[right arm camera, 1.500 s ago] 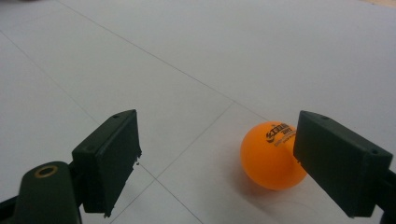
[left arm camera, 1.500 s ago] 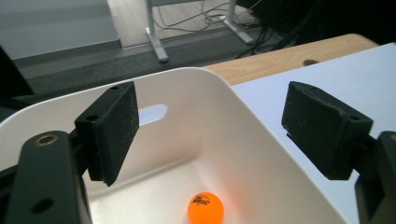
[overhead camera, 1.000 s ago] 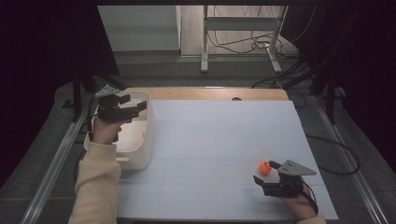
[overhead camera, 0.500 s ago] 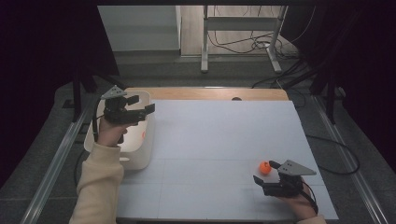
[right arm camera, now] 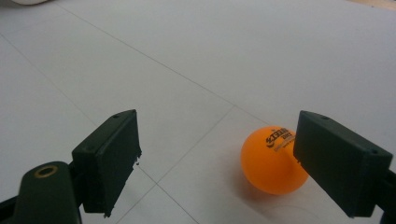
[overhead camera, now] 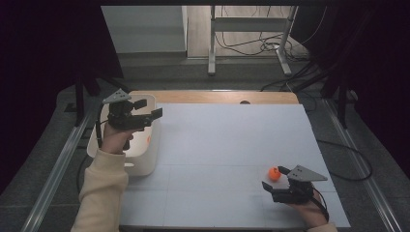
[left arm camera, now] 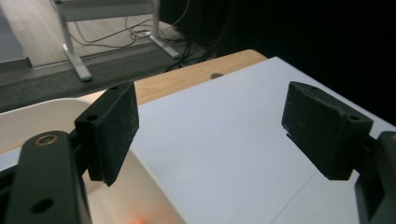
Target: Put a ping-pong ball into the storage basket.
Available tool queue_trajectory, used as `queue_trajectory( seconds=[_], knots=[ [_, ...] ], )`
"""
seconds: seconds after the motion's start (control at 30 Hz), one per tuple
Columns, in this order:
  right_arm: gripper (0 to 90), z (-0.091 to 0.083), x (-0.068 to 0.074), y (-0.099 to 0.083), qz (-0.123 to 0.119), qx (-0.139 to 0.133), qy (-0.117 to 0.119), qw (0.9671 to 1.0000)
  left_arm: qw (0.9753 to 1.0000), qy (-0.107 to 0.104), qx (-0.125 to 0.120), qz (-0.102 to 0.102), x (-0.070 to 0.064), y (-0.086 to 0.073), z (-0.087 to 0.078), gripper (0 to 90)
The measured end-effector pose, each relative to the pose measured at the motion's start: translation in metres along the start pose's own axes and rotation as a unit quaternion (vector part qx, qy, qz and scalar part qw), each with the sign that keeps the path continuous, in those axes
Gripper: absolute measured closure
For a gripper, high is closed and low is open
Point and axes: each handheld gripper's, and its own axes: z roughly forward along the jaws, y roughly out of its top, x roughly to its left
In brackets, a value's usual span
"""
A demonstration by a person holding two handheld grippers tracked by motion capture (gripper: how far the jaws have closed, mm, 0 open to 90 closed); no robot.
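A: The right claw [right arm camera: 219, 163] sits spread wide and empty on the tabletop [overhead camera: 227, 140], the orange ball [right arm camera: 272, 159] between its jaws but hard against one of them

B: So a lopsided squeeze could nudge the ball and send it rolling off?

A: That seems the main risk. The left claw [overhead camera: 147, 110], also spread and empty, hovers above the white bin [overhead camera: 145, 162], where an orange glow hints at another ball
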Motion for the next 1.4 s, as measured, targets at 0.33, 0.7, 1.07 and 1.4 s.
queue_trajectory(
  seconds=[0.33, 0.7, 1.07, 1.4],
  knots=[
    [15.4, 0.001, 0.001, 0.000, -0.004, 0.002, -0.001, 1.0000, 0.9997, -0.017, 0.009, 0.017, -0.012, -0.001, 0.006, 19.9],
    [15.4, 0.001, 0.001, 0.001, -0.006, 0.002, -0.001, 1.0000, 0.9984, -0.041, 0.017, 0.034, -0.027, -0.001, 0.012, 19.9],
    [15.4, 0.000, 0.001, 0.000, -0.005, 0.002, 0.000, 1.0000, 0.9953, -0.069, 0.037, 0.058, -0.047, -0.003, 0.027, 19.8],
    [15.4, 0.000, 0.001, 0.000, -0.006, 0.004, -0.001, 1.0000, 0.9933, -0.086, 0.049, 0.058, -0.052, -0.006, 0.037, 19.8]
  ],
)
